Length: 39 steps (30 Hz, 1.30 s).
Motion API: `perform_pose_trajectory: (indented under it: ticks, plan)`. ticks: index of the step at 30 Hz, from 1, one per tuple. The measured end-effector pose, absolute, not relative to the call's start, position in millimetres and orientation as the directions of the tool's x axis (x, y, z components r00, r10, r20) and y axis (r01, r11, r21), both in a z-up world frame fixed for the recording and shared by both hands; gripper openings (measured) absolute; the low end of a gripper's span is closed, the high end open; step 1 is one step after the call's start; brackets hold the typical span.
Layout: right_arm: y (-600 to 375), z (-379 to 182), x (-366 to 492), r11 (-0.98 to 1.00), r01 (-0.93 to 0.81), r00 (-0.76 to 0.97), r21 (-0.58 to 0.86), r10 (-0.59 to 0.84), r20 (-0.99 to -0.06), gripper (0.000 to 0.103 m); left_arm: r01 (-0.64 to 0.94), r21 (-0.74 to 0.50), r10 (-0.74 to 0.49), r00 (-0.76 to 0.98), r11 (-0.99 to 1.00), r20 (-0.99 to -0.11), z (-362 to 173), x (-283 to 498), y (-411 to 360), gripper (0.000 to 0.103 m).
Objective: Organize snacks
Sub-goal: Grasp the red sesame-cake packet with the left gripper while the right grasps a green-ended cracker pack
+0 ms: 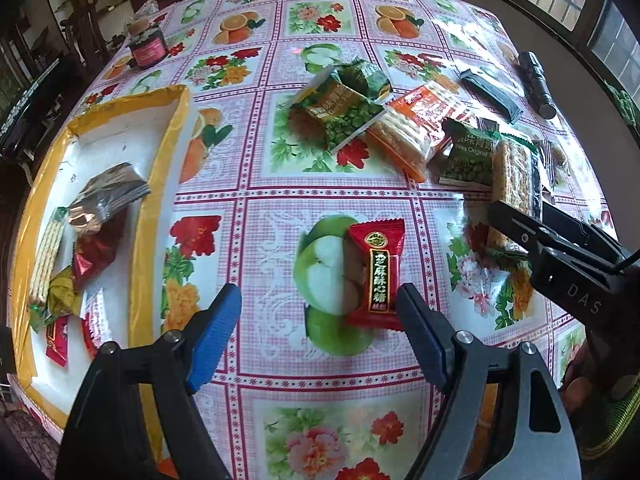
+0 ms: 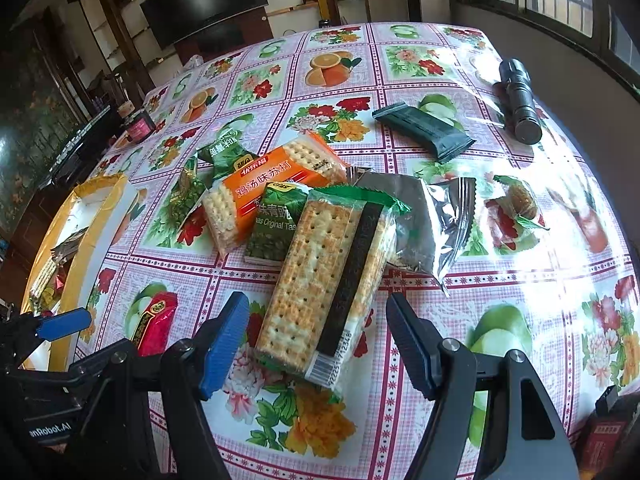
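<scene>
My left gripper [image 1: 318, 334] is open, its blue pads on either side of the near end of a red candy packet [image 1: 376, 272] lying on the tablecloth. My right gripper [image 2: 318, 344] is open around the near end of a green-edged cracker pack [image 2: 324, 284] and touches nothing. The red packet also shows in the right wrist view [image 2: 154, 322]. A yellow-rimmed white tray [image 1: 164, 152] at the left holds several snacks, among them a silver pouch [image 1: 106, 196]. A pile of snacks sits mid-table: an orange cracker pack [image 2: 276, 184] and green pea packets [image 2: 274, 228].
A dark snack bar [image 2: 424, 130] and a black flashlight [image 2: 520, 102] lie at the far right. A silver pouch [image 2: 432, 220] lies behind the cracker pack. A dark jar [image 1: 146, 46] stands at the far left. The table edge runs close on the right.
</scene>
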State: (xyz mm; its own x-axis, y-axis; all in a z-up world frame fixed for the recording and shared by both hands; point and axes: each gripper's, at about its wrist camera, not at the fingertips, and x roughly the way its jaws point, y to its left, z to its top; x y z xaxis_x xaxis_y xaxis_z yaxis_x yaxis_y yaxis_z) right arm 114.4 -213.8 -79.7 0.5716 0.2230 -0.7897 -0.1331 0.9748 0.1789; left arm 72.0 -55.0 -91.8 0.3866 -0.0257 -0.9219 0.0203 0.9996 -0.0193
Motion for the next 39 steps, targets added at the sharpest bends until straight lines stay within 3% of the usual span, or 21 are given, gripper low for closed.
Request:
perform_pose_trajectory:
  ticks: [2, 5, 9, 11, 13, 15, 27, 39]
  plan:
    - [-213, -84, 119, 0.975, -0.135, 0.563, 0.178, 0.224, -0.796, 0.071, 0.031, -0.018, -0.028, 0.370, 0.999, -0.929, -98, 79, -61, 0.080]
    - [-214, -83, 119, 0.978, -0.138, 0.578, 0.155, 0.207, -0.789, 0.058, 0.057, -0.035, -0.053, 0.344, 0.998, -0.937, -106, 86, -69, 0.080]
    - [-221, -81, 118, 0.977, -0.145, 0.589, 0.155, 0.211, -0.780, 0.050, 0.070, -0.001, -0.026, 0.371, 0.998, -0.928, -109, 87, -76, 0.078]
    - [-225, -79, 115, 0.976, -0.147, 0.600, 0.160, 0.217, -0.770, 0.049, 0.071, 0.006, -0.023, 0.394, 0.997, -0.919, -106, 84, -76, 0.061]
    - [-230, -75, 110, 0.972, -0.152, 0.609, 0.176, 0.233, -0.758, 0.048, 0.064, 0.007, -0.019, 0.396, 0.998, -0.918, -104, 83, -75, 0.033]
    - [-232, -71, 106, 0.972, -0.157, 0.618, 0.177, 0.237, -0.750, 0.047, 0.053, 0.017, -0.006, 0.395, 0.998, -0.919, -103, 82, -73, 0.022]
    - [-225, -34, 67, 0.942, -0.239, 0.664, 0.236, 0.336, -0.668, 0.047, -0.013, -0.049, -0.038, 0.448, 0.999, -0.893, -75, 45, -33, 0.020]
    - [-180, -32, 53, 0.876, -0.371, 0.591, 0.308, 0.478, -0.649, 0.047, -0.062, -0.046, -0.007, 0.516, 0.997, -0.857, -44, 17, -10, 0.020]
